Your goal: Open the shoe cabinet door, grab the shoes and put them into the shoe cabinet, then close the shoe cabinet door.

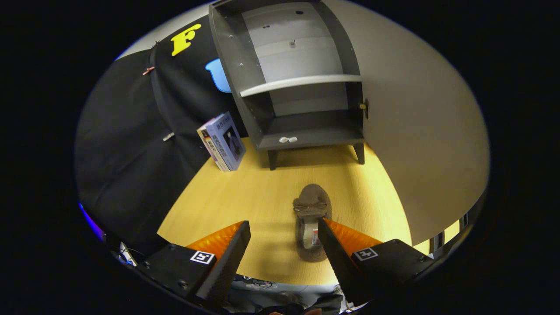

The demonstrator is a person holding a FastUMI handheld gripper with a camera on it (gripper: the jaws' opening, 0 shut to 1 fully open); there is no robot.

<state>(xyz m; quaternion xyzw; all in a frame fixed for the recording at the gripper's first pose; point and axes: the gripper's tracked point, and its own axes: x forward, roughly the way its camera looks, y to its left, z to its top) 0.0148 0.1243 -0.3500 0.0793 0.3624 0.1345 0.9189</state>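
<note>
While the gripper hangs above the wooden table with its fingers spread wide and holding nothing, the brown slipper lies on the table between them, close against the right finger and partly hidden by it, toe pointing toward the shoe cabinet. That cabinet stands beyond the slipper, its door swung open to the right, both shelves bare. Boxed books lean beside its left leg.

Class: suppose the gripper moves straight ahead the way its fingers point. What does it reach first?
Probably the brown slipper on the wooden floor, lying just by one finger of the open gripper. Beyond it stands the open shoe cabinet. Depth is hard to judge.
</note>
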